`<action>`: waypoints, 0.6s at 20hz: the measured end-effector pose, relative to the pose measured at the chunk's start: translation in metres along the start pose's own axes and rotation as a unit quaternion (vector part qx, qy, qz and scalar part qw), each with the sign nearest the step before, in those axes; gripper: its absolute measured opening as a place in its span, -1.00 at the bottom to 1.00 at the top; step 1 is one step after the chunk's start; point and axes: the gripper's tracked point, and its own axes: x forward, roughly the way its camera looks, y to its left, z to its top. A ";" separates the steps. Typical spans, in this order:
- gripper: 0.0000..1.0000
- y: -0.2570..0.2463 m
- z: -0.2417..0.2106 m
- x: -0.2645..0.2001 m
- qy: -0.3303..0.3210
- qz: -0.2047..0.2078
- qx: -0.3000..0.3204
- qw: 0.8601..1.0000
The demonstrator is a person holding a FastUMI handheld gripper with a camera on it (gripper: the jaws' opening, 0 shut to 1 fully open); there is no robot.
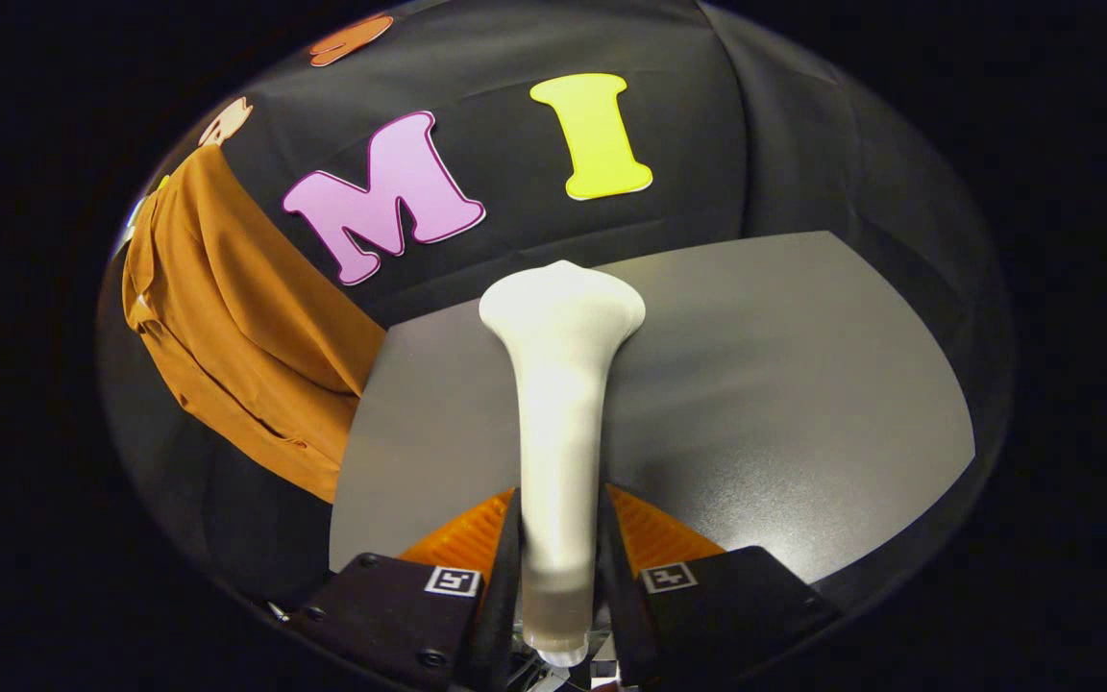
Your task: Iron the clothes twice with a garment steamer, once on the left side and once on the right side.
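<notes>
Gripper (558,557): both fingers are closed against the slim white plastic garment steamer (561,404), one finger pressed on each side of its handle. The grasp sits at the lower, narrow part of the handle, close to its base end, which shows just behind the fingers.

Steamer orientation: the long axis runs straight forward from the fingers, in line with them. The handle widens steadily away from the grasp and ends in a broad, flared head. The head points away from the camera, toward the black cloth booth wall (784,144). The face of the head is turned away, so its steam outlets cannot be seen.

Steamer position: the body extends above the flat grey matte table (803,384), and the head lies over the table's far edge where it meets the wall. Whether the steamer touches the table cannot be determined.

Garment: an orange-brown fabric garment (227,327) hangs against the booth wall, to the left of the steamer and beyond the table's left edge. It drapes downward in long folds, with a seam or hem line visible along its lower part. The steamer head is well apart from the garment and not directed at it; the head aims at the wall section right of the fabric.
</notes>
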 end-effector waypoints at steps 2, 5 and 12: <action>-0.21 0.003 0.003 0.002 -0.014 0.015 0.006 1.000; -0.49 -0.008 0.007 -0.004 -0.054 0.001 0.033 0.998; -0.49 0.011 0.026 -0.067 -0.176 -0.031 -0.005 0.984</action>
